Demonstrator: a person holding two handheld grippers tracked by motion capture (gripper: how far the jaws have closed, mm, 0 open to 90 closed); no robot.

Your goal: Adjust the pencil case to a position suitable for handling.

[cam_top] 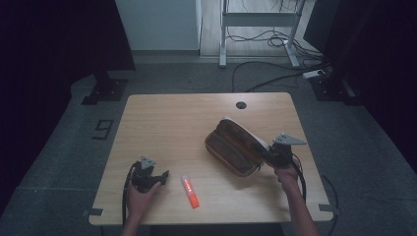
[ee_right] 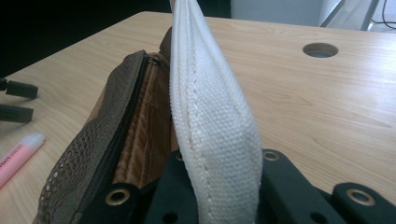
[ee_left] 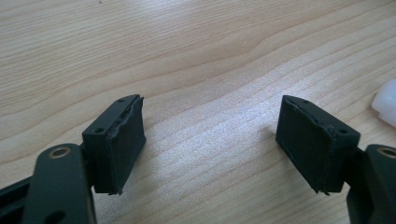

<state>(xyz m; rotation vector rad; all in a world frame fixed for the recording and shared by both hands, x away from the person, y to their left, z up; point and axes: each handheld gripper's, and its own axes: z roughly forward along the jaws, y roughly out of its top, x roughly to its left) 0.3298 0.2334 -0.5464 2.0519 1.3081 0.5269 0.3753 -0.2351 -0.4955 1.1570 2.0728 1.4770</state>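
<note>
Pencil case (cam_top: 235,147) first: one of them, brown with a white flap, lying open on the right half of the table (cam_top: 167,118), its long axis running from far-left to near-right. I count one pink highlighter (cam_top: 190,191) too, near the front edge, long axis pointing away from me and slightly left. My right gripper (cam_top: 272,153) has its jaws clamped on the case's white flap (ee_right: 215,121) at the near-right end, holding that flap up on edge. My left gripper (cam_top: 157,178) sits low over bare wood just left of the highlighter, jaws wide apart, nothing between them. Plenty of open tabletop on the far-left; one cable hole (cam_top: 241,105) near the far edge.
</note>
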